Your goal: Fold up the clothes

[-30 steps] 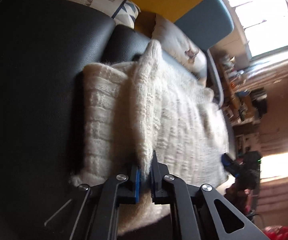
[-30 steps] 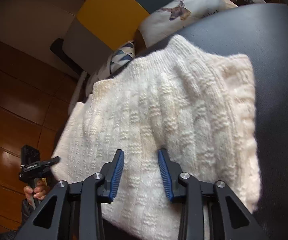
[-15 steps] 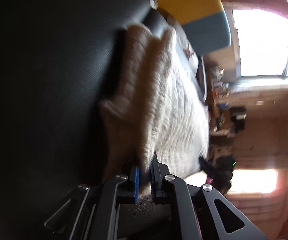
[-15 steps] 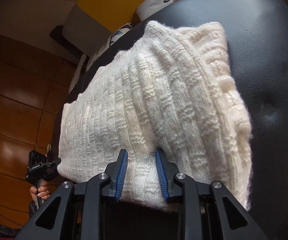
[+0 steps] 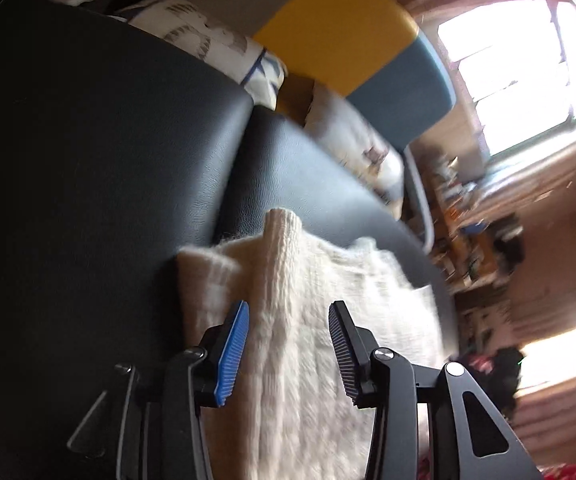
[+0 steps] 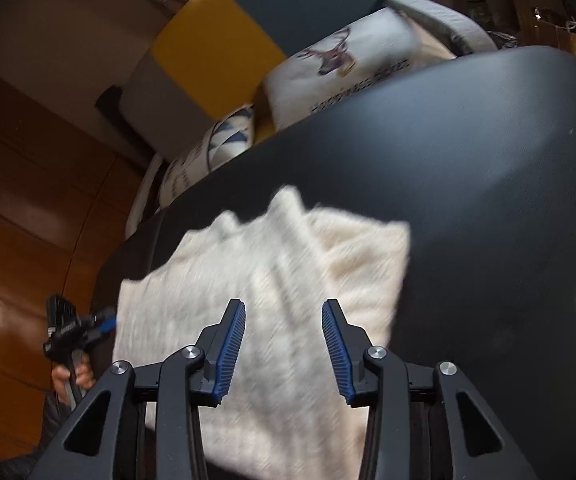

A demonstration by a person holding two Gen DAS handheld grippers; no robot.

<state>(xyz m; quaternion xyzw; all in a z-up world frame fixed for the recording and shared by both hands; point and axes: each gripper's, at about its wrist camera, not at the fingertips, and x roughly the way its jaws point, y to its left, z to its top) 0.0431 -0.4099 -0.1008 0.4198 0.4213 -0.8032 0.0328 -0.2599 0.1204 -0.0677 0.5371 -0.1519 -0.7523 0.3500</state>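
A cream knitted sweater [image 5: 308, 320] lies folded on the black leather seat [image 5: 108, 160]. A raised ridge of knit runs between my left gripper's fingers. My left gripper [image 5: 288, 344] is open, its jaws wide apart over the sweater's near edge. In the right wrist view the sweater [image 6: 280, 280] lies flat on the black seat [image 6: 488, 200]. My right gripper [image 6: 284, 340] is open just above it, holding nothing. The left gripper [image 6: 72, 332] also shows at the far left there, in a hand.
Printed cushions [image 5: 216, 48] [image 6: 348, 68] and a yellow and blue backrest [image 5: 348, 40] stand behind the seat. A bright window [image 5: 520, 80] and cluttered shelves [image 5: 468, 220] are at the right. Wooden panels [image 6: 28, 200] lie to the left.
Both grippers have opened and let go of the sweater. They have drawn back from it, and the sweater now rests on the seat.
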